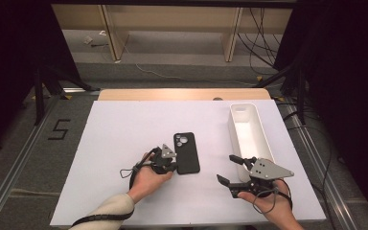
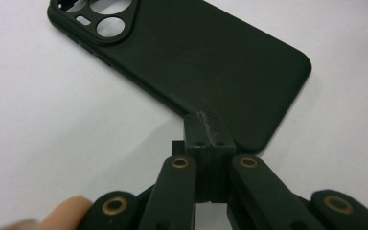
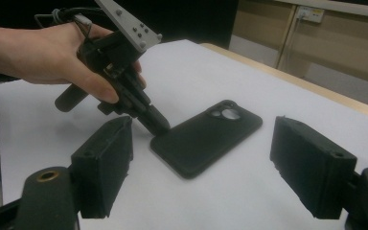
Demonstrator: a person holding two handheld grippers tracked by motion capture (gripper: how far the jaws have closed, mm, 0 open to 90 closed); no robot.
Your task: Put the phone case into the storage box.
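One matte black rubbery phone case [image 1: 186,153] lies flat, back up, near the middle of the white table [image 1: 120,143], left of one long white plastic bin [image 1: 249,132]. The left gripper [image 1: 168,164] has its jaws pressed together, tips touching the case's near left corner without gripping it. The right gripper [image 1: 229,168] hovers to the right with jaws spread wide, holding nothing.

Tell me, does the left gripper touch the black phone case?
Touching. In the left gripper view the shut tips of the left gripper meet the edge of the phone case with no gap; the right gripper view agrees.
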